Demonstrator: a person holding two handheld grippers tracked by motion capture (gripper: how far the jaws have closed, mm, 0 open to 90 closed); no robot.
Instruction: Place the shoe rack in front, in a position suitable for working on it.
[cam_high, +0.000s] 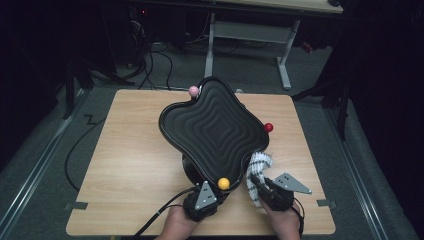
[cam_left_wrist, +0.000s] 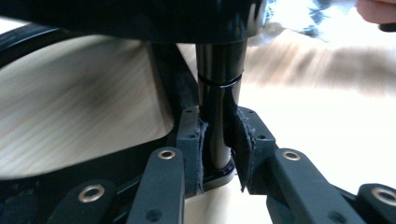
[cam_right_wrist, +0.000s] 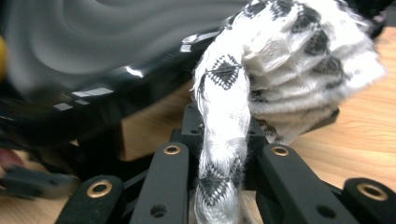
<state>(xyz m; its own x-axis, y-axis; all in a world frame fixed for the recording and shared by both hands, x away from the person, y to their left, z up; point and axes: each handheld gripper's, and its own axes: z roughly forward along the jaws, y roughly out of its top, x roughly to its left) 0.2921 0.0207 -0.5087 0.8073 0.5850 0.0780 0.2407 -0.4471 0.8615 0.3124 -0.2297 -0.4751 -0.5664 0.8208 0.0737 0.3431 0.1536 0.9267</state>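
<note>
A black wavy tray (cam_high: 212, 127) with ridged rings stands raised on a black post (cam_left_wrist: 218, 116) over a round base; small pink (cam_high: 193, 91), red (cam_high: 268, 127) and yellow (cam_high: 223, 183) balls sit at its corners. My left gripper (cam_high: 216, 192) is at the table's near edge under the tray, and its pads (cam_left_wrist: 198, 154) are shut on the post low down (cam_left_wrist: 219, 154). My right gripper (cam_high: 256, 181), just right of it, is shut on a white cloth with black diamond pattern (cam_right_wrist: 224, 140), whose bunched end (cam_high: 260, 162) lies against the tray's near right rim (cam_right_wrist: 140, 79).
The wooden table (cam_high: 130, 165) has bare room left of the tray and along its right side. Tape marks (cam_high: 76, 205) sit at the near corners. Behind the table are cables on the floor and a white desk frame (cam_high: 250, 35).
</note>
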